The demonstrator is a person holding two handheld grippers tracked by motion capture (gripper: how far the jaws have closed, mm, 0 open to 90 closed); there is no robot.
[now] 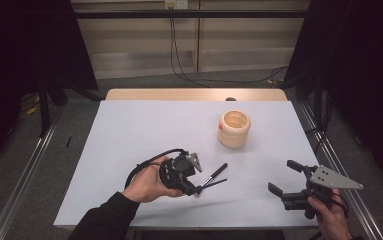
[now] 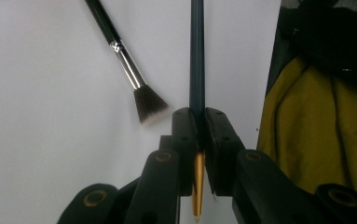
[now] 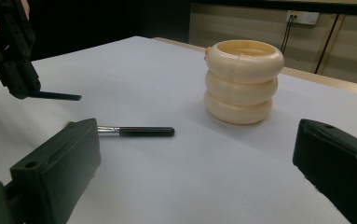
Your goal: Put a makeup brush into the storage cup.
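My left gripper (image 1: 197, 189) is shut on a thin dark pencil (image 1: 214, 184) with a gold end, held just above the white table (image 1: 144, 130). In the left gripper view the closed jaws clamp the pencil (image 2: 197, 60) near its gold end. A black-handled makeup brush (image 1: 218, 172) lies on the table beside it, bristles toward the gripper (image 2: 198, 114); the brush (image 2: 125, 65) is untouched. A cream ribbed holder (image 1: 234, 129) stands upright further back. My right gripper (image 1: 282, 176) stands open and holds nothing at the right front, facing the holder (image 3: 243, 79) and brush (image 3: 139, 132).
The table's front edge lies close below both hands. Yellow cloth (image 2: 316, 126) hangs past the table edge in the left gripper view. A wooden strip (image 1: 194, 94) borders the far side, with cables on the floor beyond. Bare table surface lies to the left.
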